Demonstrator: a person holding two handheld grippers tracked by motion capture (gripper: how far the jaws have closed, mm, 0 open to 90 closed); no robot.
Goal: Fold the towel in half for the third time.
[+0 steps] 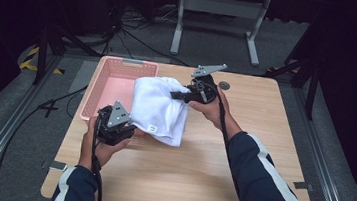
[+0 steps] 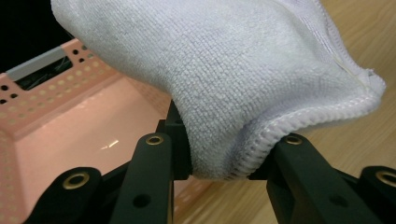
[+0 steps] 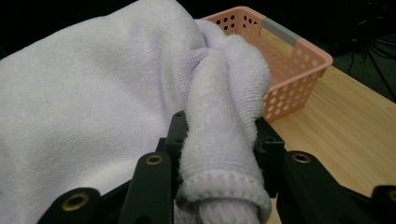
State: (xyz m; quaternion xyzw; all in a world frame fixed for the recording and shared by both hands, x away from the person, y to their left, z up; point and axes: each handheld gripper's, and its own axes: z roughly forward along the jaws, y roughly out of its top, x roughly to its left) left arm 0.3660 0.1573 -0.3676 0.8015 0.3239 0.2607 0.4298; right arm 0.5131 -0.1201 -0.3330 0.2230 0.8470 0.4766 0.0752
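My left gripper [image 2: 224, 161]: clamps the white towel's [image 1: 158, 108] near hem.
My right gripper [image 3: 219, 163]: pinches its far fold beside the pink basket [image 1: 102, 85].

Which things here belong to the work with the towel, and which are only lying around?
In the job:
white towel
pink basket
left gripper, shut on the towel
right gripper, shut on the towel

Just around:
wooden table
grey frame on the floor
floor cables
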